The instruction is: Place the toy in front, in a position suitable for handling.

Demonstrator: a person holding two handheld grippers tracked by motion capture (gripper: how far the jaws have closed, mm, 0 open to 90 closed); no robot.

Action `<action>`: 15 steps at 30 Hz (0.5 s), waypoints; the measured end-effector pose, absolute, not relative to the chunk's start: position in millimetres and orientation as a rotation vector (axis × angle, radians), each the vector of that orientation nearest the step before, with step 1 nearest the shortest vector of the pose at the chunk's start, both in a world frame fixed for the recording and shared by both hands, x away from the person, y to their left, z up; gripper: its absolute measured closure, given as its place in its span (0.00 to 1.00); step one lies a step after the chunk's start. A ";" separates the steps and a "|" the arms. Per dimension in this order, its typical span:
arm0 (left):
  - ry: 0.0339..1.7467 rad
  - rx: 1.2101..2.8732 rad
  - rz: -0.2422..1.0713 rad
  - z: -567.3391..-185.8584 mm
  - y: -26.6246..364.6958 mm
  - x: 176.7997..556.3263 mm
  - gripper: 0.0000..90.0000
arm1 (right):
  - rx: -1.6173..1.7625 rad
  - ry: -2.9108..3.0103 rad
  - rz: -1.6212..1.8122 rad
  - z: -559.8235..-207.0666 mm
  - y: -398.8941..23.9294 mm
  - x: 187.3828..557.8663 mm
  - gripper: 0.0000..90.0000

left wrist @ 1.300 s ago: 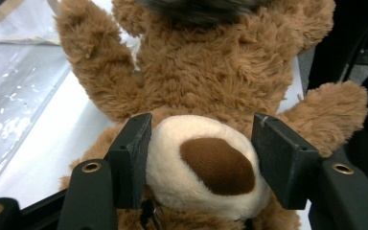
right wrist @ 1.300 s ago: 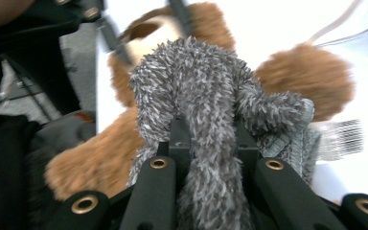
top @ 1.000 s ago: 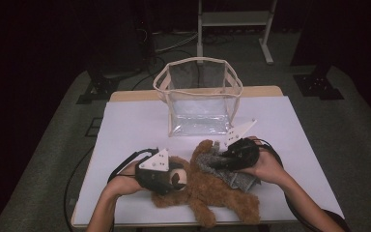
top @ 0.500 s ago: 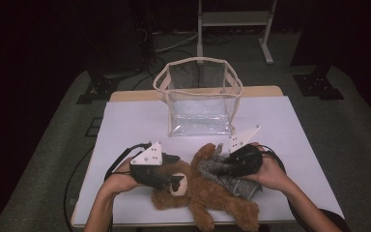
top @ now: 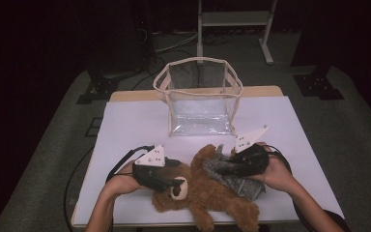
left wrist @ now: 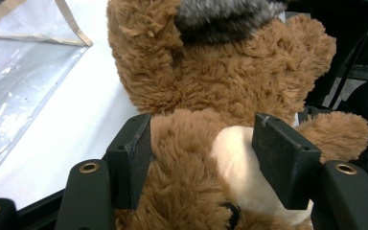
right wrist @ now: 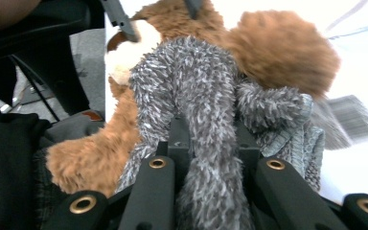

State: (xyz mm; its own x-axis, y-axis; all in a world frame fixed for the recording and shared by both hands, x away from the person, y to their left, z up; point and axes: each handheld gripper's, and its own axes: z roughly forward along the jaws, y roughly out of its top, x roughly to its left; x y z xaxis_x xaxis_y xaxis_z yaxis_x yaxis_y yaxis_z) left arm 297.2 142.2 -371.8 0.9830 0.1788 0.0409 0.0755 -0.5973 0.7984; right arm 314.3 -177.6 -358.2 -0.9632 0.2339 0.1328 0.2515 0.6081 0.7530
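Observation:
A brown teddy bear (top: 212, 195) lies on its back near the front edge of the white table (top: 135, 125), head to the left. My left gripper (top: 176, 183) is shut on the bear's head (left wrist: 191, 191); its pads (left wrist: 280, 165) press into the fur on either side of the cream muzzle. A fuzzy grey knit garment (top: 229, 176) lies over the bear's chest. My right gripper (top: 221, 169) is shut on a fold of this garment (right wrist: 196, 91), which bunches up between its jaws. The bear's body (right wrist: 278, 48) shows beyond it.
A clear plastic bag with beige trim (top: 199, 62) stands open at the back middle of the table; its side (left wrist: 19, 72) lies just left of the bear. Both forearms come in over the front edge. Dark floor and a metal stand surround the table.
Both grippers shifted slightly toward the front edge. The right one drew the grey garment a little rightward over the bear. Both grips stay the same.

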 end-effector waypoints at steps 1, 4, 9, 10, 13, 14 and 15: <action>0.176 2.212 0.139 -372.7 141.5 296.9 0.44 | -0.438 -2.798 -1.317 -357.8 -180.5 314.6 0.83; 0.169 2.220 0.137 -373.5 139.9 296.9 0.44 | -0.473 -2.798 -1.320 -355.8 -185.6 317.5 0.83; 0.149 2.240 0.150 -372.0 137.8 294.5 0.43 | -0.466 -2.807 -1.314 -350.8 -171.7 328.4 0.83; 0.146 2.244 0.150 -372.0 137.7 294.1 0.43 | -0.456 -2.809 -1.307 -350.1 -166.8 331.4 0.83; 0.138 2.248 0.147 -372.1 137.2 292.8 0.43 | -0.432 -2.814 -1.278 -351.5 -149.8 338.7 0.83; 0.136 2.249 0.147 -372.2 137.2 292.7 0.43 | -0.425 -2.818 -1.268 -352.6 -144.8 340.8 0.83; 0.134 2.249 0.147 -372.3 137.4 292.7 0.44 | -0.428 -2.820 -1.253 -353.9 -140.8 342.3 0.83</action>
State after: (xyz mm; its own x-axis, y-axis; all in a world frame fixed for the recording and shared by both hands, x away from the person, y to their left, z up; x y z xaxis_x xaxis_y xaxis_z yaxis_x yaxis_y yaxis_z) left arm 292.7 137.4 -372.3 0.9873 0.1472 0.0601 0.0464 -0.6286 0.7764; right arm 342.3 -140.8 -353.9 -0.9619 0.2381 0.1346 0.2595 0.6389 0.7242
